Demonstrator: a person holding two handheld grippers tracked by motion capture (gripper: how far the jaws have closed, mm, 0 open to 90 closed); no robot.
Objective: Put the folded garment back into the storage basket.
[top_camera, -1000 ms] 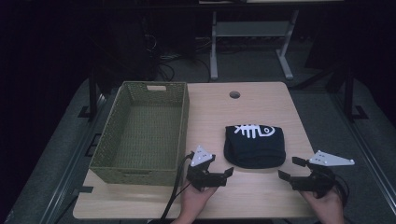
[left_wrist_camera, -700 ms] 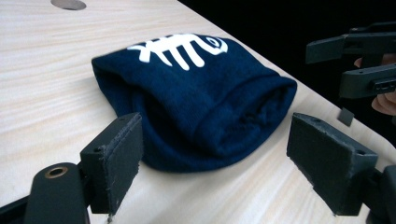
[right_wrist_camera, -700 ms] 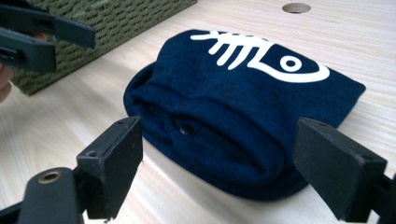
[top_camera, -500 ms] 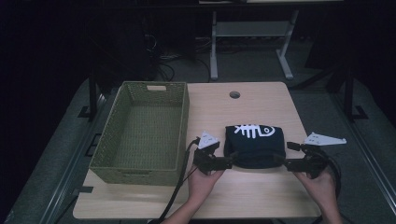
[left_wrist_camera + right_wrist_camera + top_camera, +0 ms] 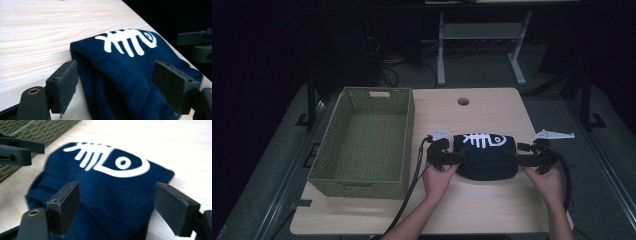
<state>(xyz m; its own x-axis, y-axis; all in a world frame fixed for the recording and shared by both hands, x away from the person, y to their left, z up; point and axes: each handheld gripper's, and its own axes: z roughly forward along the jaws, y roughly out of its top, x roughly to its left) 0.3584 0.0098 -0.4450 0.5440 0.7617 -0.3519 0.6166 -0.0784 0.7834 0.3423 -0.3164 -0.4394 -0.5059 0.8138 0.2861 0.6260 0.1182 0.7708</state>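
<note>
A folded dark blue cloth with a white fishbone print lies on the wooden table, and the person has a claw at each end of it. The left gripper points in at the cloth's left end; its jaws stand wide and have just been narrowing a little, with the cloth's edge running up between the two black pads though neither pad visibly presses on it. The right gripper faces it from the opposite end, jaws likewise wide and just drawing in slightly, the fabric filling the gap between them without being pinched. From the right gripper view the fishbone print sits just ahead of the jaws, and the other claw shows beyond the cloth's far end. The woven green basket stands just beyond the left gripper, beside the cloth and apart from it.
</note>
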